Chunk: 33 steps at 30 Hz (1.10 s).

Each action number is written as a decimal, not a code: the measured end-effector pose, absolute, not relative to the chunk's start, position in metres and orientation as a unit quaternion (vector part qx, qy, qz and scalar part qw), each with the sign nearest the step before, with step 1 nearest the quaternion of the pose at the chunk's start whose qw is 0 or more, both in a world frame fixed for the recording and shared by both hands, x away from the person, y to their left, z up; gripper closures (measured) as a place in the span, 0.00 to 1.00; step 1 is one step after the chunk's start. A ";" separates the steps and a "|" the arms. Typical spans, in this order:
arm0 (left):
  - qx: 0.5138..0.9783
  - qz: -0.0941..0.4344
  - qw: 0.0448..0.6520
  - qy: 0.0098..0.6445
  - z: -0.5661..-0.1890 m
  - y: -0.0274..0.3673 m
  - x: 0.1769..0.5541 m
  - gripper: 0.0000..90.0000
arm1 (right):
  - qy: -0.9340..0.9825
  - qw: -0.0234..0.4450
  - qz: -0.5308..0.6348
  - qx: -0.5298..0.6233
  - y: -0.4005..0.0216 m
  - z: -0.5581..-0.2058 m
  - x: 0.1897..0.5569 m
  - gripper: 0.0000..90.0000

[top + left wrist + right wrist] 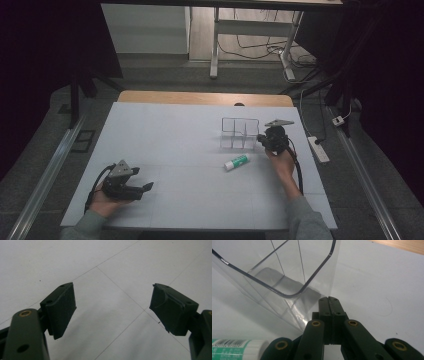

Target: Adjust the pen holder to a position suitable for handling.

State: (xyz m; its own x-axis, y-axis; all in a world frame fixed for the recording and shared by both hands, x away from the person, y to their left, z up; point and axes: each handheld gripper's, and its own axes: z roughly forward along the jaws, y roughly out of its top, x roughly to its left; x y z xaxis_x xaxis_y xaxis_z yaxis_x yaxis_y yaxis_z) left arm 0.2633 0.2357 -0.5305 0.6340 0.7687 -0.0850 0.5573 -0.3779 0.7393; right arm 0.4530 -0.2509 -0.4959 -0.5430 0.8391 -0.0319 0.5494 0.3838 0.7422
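Note:
A clear plastic organiser (pixel 239 133) with several compartments stands right of the white mat's middle. My right gripper (pixel 260 138) is at its right corner with jaws shut and nothing between them. In the right gripper view the shut tips (pixel 329 299) sit right at the organiser's corner edge (pixel 287 282); whether they touch it I cannot tell. A green-and-white glue stick (pixel 235 162) lies on the mat just in front of the organiser, its capped end (pixel 237 348) at the lower left of the right gripper view. My left gripper (pixel 148 187) rests near the front left, open and empty (pixel 112 308).
The white mat (pixel 175 150) covers a wooden table whose bare far edge (pixel 205 97) shows behind it. Beyond stand desk legs and floor cables (pixel 260 50). A power strip (pixel 318 148) lies on the floor to the right.

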 end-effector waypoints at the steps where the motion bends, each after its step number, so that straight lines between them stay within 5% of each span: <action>1: 0.819 0.138 0.383 0.405 -0.531 0.236 0.263 0.22 | 0.806 0.206 0.350 0.431 -0.250 -0.496 0.453 0.99; 33: 0.820 0.139 0.381 0.404 -0.531 0.236 0.263 0.22 | 0.821 0.193 0.356 0.404 -0.212 -0.497 0.459 0.99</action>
